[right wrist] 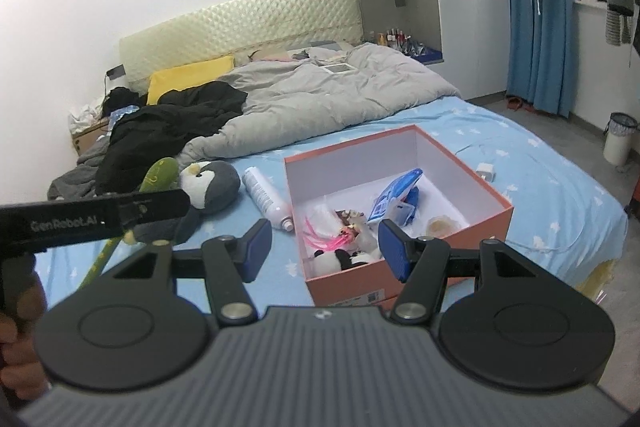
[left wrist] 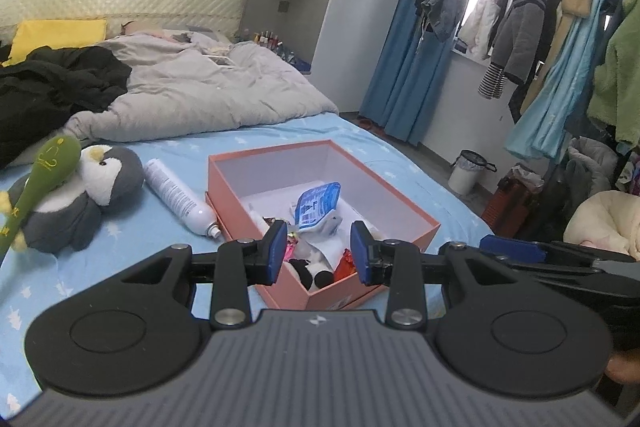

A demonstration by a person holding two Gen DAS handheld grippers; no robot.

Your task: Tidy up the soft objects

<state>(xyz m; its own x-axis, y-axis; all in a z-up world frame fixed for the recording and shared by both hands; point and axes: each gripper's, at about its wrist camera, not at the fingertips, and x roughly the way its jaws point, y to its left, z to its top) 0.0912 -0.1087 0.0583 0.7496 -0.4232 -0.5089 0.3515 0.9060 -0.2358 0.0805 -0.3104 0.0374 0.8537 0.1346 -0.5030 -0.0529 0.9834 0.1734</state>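
Note:
An open salmon box [left wrist: 276,163] [right wrist: 472,223] sits on the blue bed sheet, holding a blue-white packet [left wrist: 318,205] [right wrist: 394,197], a small panda plush [left wrist: 310,273] [right wrist: 340,259] and pink strands [right wrist: 320,233]. Left of the box lie a grey-white penguin plush [left wrist: 92,195] [right wrist: 208,185] and a green stick toy [left wrist: 44,171] [right wrist: 158,173] across it. My left gripper [left wrist: 319,253] is open above the box's near corner, nothing between its pads. My right gripper [right wrist: 322,247] is open in front of the box, also empty.
A white spray can [left wrist: 180,199] [right wrist: 266,197] lies between the penguin and the box. A grey duvet [left wrist: 208,87] and black clothes [left wrist: 56,83] cover the far bed. A white bin [left wrist: 466,171] stands on the floor; hanging clothes [left wrist: 560,39] fill the right.

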